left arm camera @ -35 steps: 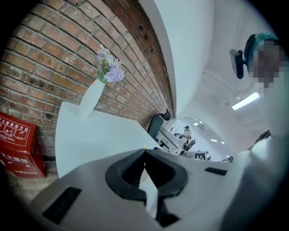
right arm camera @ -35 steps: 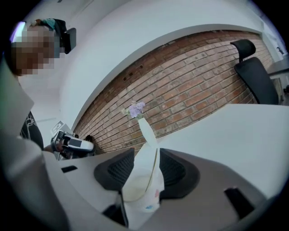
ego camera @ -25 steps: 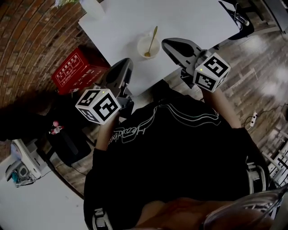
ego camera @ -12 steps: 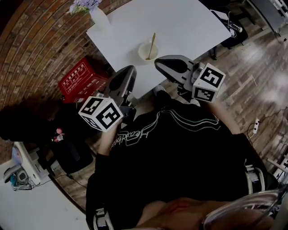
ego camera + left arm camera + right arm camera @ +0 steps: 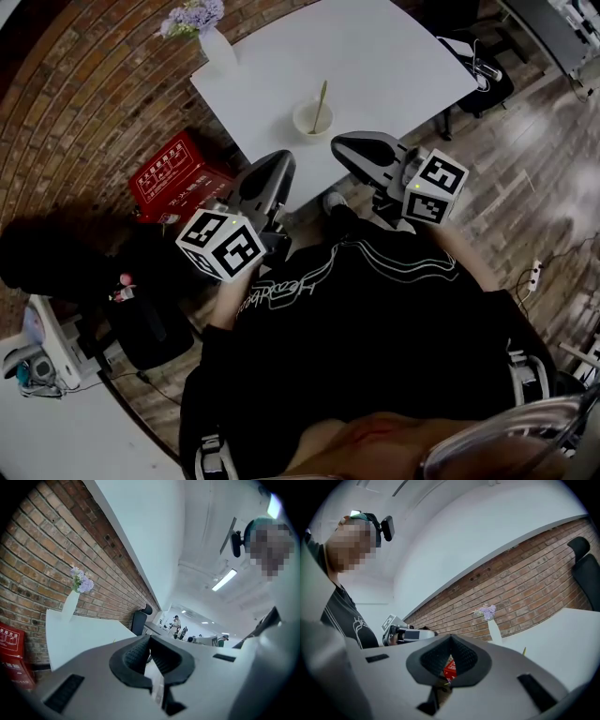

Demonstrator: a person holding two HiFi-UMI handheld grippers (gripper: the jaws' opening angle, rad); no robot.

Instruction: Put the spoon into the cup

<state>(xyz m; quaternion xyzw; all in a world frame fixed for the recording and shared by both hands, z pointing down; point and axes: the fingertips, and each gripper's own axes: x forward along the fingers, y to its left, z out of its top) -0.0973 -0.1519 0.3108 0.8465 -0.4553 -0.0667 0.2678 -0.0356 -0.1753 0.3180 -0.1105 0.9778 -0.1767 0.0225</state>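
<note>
A white cup [image 5: 310, 120] stands near the front edge of the white table [image 5: 375, 47], and a gold spoon [image 5: 321, 96] leans in it with its handle sticking up. Both grippers hang in front of the table edge, clear of the cup, close to the person's chest. The left gripper [image 5: 279, 161] is below and left of the cup, with its jaws together and empty [image 5: 150, 638]. The right gripper [image 5: 339, 144] is just below and right of the cup, also shut and empty [image 5: 451, 638]. Only the spoon's tip [image 5: 524, 651] shows in the right gripper view.
A white vase with purple flowers [image 5: 216, 45] stands at the table's far left corner, next to the brick wall. On the floor left of the table sits a red box [image 5: 176, 169]. A black chair [image 5: 476, 66] stands at the table's right side.
Both grippers have drawn back from the table toward the person and risen a little. The cup with the spoon in it stays where it was.
</note>
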